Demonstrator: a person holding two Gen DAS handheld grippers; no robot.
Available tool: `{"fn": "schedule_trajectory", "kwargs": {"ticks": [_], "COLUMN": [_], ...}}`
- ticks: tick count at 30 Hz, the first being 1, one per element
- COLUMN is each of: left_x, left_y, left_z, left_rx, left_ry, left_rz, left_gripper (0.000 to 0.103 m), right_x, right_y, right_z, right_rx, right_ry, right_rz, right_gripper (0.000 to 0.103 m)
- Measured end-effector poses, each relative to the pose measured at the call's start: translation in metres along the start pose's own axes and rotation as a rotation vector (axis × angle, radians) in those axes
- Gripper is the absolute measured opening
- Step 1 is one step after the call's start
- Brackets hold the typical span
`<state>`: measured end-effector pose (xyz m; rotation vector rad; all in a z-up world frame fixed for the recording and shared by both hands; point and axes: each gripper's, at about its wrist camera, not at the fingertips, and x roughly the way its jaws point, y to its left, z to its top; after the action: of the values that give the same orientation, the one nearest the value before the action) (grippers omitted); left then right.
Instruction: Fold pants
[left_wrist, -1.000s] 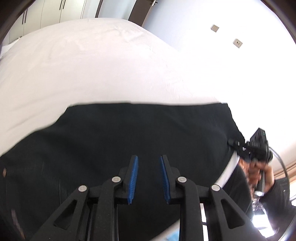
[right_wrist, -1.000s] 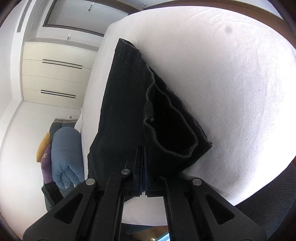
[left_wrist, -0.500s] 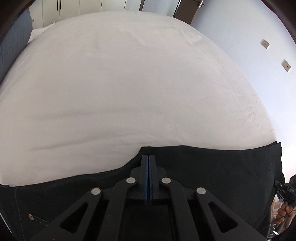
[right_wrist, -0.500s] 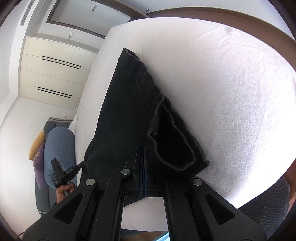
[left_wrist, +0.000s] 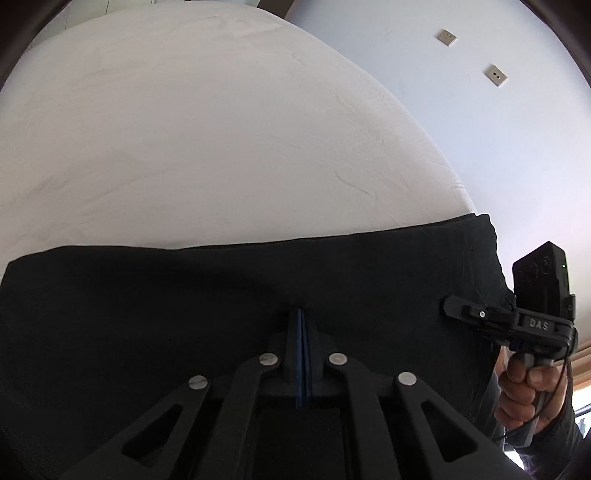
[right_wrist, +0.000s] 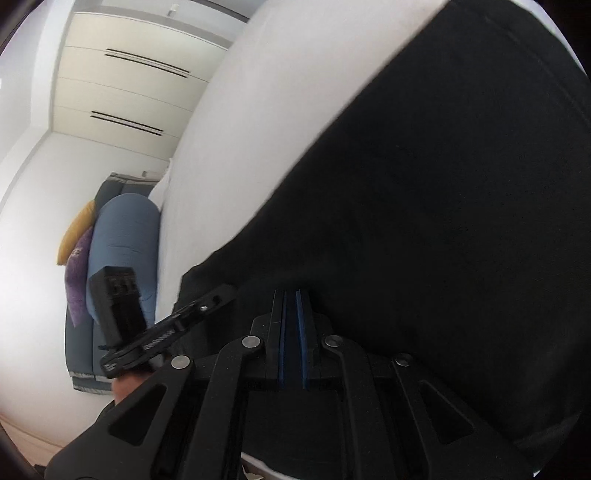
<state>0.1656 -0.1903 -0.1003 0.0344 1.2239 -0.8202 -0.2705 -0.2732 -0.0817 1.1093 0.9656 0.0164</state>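
Both grippers, left gripper (left_wrist: 302, 325) and right gripper (right_wrist: 291, 314), are clamped on the black pants (left_wrist: 184, 295); the left closed moments ago. Pants lie along the bed's (left_wrist: 184, 129) near edge, ready for folding over.

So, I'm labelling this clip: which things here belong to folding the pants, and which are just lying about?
In the job:
- black fabric pants
- white-sheeted bed under them
- left tool, shut on the pants
- right tool, shut on the pants

Just lying about:
- rolled blue duvet
- yellow pillow
- purple cushion
- cream wardrobe doors
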Motion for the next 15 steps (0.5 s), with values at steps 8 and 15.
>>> {"fn": "schedule_trajectory", "kwargs": {"ticks": [8, 15], "left_x": [-0.013, -0.033], "left_y": [0.025, 0.027], "left_z": [-0.011, -0.034], "left_rx": [-0.017, 0.002], "left_ry": [-0.039, -0.087], "left_rz": [-0.009, 0.093], "left_gripper": [0.005, 0.004], "right_x": [-0.077, -0.173], "right_y": [-0.082, -0.129], "right_z": [0.063, 0.056], "right_rx": [0.127, 0.351], "right_ry": [-0.269, -0.524], "right_rz": [-0.033, -0.200], "right_gripper": [0.000, 0.007]}}
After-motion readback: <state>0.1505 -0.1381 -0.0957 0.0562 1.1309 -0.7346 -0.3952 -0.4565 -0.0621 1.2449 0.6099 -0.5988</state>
